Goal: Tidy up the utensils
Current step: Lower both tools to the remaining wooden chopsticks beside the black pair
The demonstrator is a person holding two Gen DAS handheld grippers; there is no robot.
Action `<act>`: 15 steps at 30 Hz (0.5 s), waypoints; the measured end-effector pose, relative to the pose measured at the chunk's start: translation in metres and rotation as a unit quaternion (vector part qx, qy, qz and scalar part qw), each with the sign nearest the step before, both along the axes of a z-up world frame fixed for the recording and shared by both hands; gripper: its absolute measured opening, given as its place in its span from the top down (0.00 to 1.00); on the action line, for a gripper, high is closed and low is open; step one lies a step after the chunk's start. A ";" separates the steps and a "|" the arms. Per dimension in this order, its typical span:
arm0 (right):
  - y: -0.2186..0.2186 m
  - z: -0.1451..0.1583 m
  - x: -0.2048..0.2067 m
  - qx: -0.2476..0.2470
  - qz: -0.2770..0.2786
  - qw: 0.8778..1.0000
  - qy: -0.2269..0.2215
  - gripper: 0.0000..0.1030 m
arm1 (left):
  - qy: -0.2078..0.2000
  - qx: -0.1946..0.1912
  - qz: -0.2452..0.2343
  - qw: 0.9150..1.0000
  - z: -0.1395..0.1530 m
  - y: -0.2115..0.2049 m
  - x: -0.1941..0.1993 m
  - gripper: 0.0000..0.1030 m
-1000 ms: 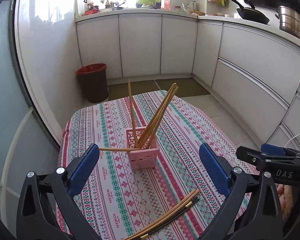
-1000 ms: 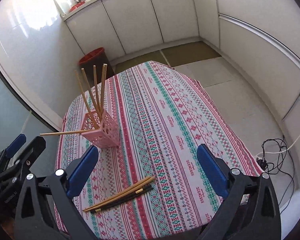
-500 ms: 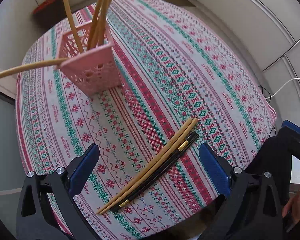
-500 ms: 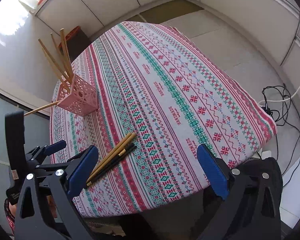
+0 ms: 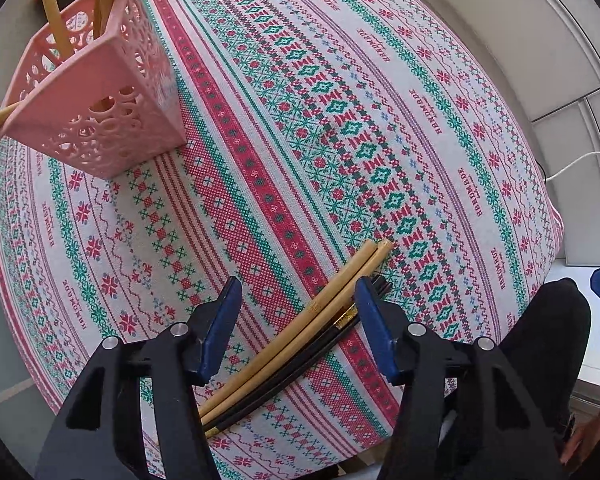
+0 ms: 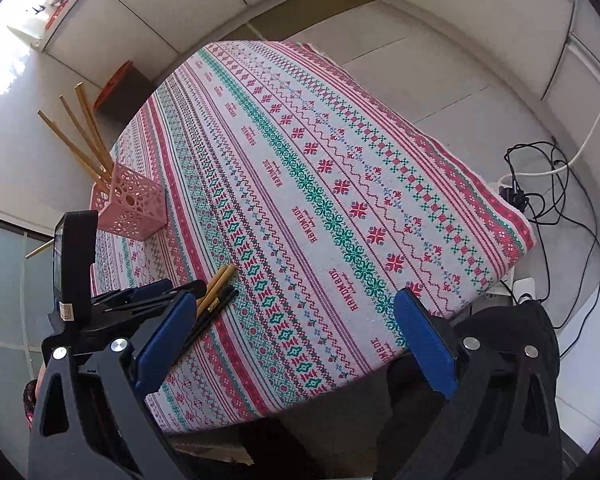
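Lowered since the earlier frame, my left tongs (image 5: 298,294) have just been closing, straddling the chopsticks (image 5: 332,300) lying on the desk (image 5: 420,120), pads not yet pressing. My right tongs (image 6: 296,330) stay spread, empty.

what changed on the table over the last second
The left gripper has come down over the loose chopsticks lying on the tablecloth, and its jaws have just been closing, with the chopsticks between them but not yet pinched. The right gripper dropped lower too, open and empty. The chopsticks and the pink holder have not moved.
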State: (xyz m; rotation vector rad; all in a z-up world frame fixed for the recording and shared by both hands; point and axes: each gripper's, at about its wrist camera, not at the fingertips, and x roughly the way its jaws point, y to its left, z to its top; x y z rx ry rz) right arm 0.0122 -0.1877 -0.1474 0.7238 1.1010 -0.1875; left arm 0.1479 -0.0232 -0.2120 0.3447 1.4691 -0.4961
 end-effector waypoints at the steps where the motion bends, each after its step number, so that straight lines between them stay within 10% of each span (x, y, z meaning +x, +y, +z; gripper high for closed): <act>1: -0.001 -0.001 0.001 0.003 -0.001 1.000 0.002 0.07 | -0.001 0.002 0.000 1.000 -0.001 0.000 0.000 0.45; 15: -0.001 -0.009 0.006 0.012 -0.005 1.000 0.016 0.07 | -0.022 0.026 -0.006 0.999 -0.032 -0.001 0.010 0.57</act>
